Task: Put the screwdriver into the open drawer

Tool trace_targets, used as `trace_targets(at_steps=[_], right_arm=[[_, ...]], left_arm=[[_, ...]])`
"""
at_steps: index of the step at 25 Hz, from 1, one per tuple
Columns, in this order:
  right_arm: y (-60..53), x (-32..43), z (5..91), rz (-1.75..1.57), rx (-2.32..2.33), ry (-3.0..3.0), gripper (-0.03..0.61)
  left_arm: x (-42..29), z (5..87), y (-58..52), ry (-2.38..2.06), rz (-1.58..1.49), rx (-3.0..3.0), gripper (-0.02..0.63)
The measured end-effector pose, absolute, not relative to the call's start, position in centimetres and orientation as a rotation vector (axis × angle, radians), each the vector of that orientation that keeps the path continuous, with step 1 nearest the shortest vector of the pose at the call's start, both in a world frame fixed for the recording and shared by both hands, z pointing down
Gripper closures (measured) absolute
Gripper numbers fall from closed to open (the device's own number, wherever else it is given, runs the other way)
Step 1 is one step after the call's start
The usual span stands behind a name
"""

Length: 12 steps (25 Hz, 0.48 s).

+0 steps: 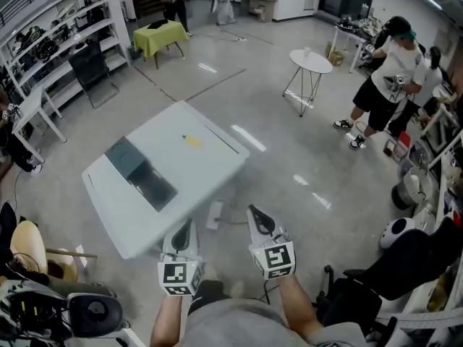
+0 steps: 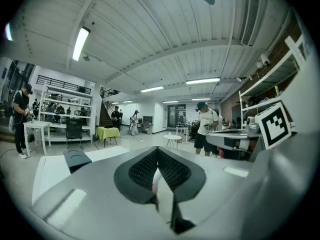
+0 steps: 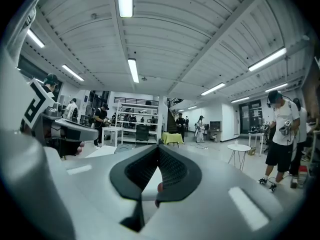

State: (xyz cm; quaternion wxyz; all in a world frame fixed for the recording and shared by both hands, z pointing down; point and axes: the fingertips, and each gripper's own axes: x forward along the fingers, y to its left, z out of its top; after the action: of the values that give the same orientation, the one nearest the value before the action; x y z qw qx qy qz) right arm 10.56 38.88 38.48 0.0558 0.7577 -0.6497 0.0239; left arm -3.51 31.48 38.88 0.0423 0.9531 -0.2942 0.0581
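Observation:
A yellow-handled screwdriver [image 1: 192, 141] lies on the white table [image 1: 210, 165], toward its far side. A dark grey drawer unit [image 1: 124, 157] sits at the table's left, and its open drawer [image 1: 154, 187] reaches toward me. Both grippers hang level in front of me, short of the table's near edge and well away from the screwdriver. My left gripper [image 1: 184, 226] is shut with nothing in it, its jaws [image 2: 157, 154] meeting at the tips. My right gripper [image 1: 257, 214] is likewise shut and empty [image 3: 159, 154]. In the left gripper view the drawer unit [image 2: 76, 159] shows low at the left.
A small round white table [image 1: 309, 61] stands on the floor beyond. Two people [image 1: 387, 78] stand at the right by cluttered benches. Shelving [image 1: 58, 35], a black chair [image 1: 94, 67] and a green-covered table [image 1: 160, 36] line the far left. A stool [image 1: 29, 248] sits near my left.

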Motion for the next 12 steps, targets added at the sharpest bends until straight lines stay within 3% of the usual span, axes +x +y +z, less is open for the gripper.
trace_targets(at_steps=[12], right_arm=[[38.9, 10.9, 39.0, 0.114, 2.265, -2.001, 0.574]], left_arm=[[-2.4, 38.9, 31.7, -0.905, 0.187, 2.913, 0.601]])
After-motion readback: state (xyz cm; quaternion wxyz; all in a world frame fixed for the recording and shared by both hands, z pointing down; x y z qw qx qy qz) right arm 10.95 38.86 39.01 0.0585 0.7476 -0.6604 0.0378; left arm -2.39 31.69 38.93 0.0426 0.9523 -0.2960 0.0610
